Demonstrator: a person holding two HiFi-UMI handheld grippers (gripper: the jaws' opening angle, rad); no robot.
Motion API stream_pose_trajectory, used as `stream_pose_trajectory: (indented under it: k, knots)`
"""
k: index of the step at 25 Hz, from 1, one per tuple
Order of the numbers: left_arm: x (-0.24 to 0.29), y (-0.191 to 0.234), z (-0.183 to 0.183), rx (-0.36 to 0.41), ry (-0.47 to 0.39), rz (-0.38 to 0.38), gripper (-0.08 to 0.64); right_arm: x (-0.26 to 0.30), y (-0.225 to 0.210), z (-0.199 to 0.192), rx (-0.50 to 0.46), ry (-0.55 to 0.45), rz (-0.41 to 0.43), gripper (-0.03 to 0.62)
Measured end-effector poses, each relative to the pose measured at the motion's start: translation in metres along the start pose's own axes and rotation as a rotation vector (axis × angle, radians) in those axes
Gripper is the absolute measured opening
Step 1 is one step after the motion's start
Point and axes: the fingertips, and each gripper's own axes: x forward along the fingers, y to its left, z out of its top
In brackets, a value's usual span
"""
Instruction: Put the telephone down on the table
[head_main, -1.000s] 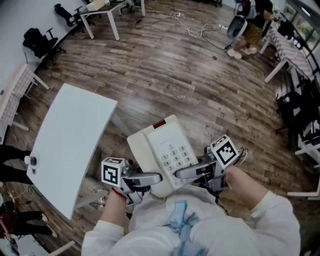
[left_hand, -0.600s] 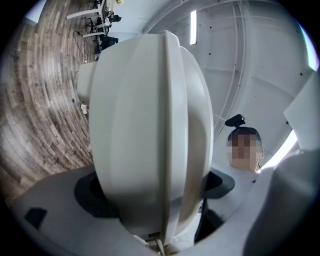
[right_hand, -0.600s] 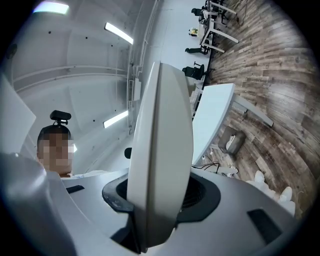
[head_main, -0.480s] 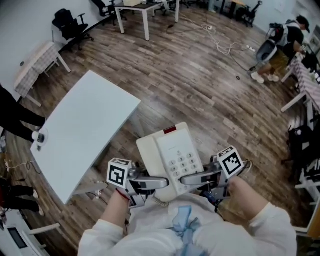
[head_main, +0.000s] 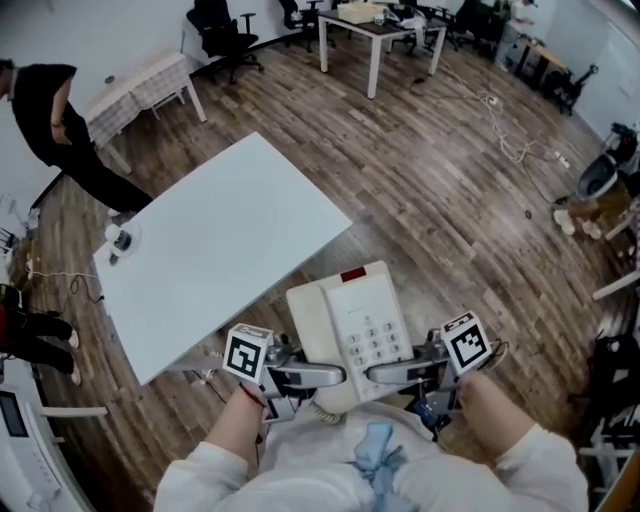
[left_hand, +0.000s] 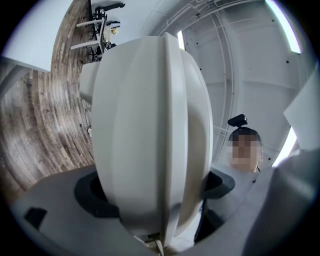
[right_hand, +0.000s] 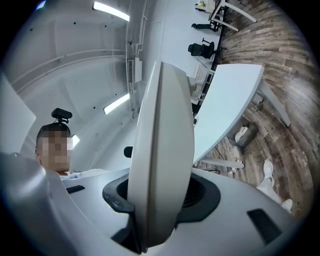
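We hold the telephone (head_main: 355, 325) level from both sides (table (head_main: 220, 250) near), left gripper (head_main: 318, 377) clenched on it, right gripper (head_main: 392, 373) closing on it.

There is one telephone (head_main: 350, 330), one white table (head_main: 230, 250) with one small round object (head_main: 120, 238) at its left corner, one standing person (head_main: 55, 115), and one cloth-covered table (head_main: 140, 88).
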Motion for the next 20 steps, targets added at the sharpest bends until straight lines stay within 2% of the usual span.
stream_pose_trajectory:
  k: [11, 20]
  knots:
    - [-0.086, -0.021, 0.062, 0.068, -0.106, 0.044, 0.46, 0.087, -0.012, 0.062, -0.003, 0.111, 0.04, 0.179]
    - [-0.156, -0.034, 0.112, 0.089, -0.178, 0.065, 0.46, 0.156, -0.027, 0.112, -0.006, 0.173, 0.054, 0.179]
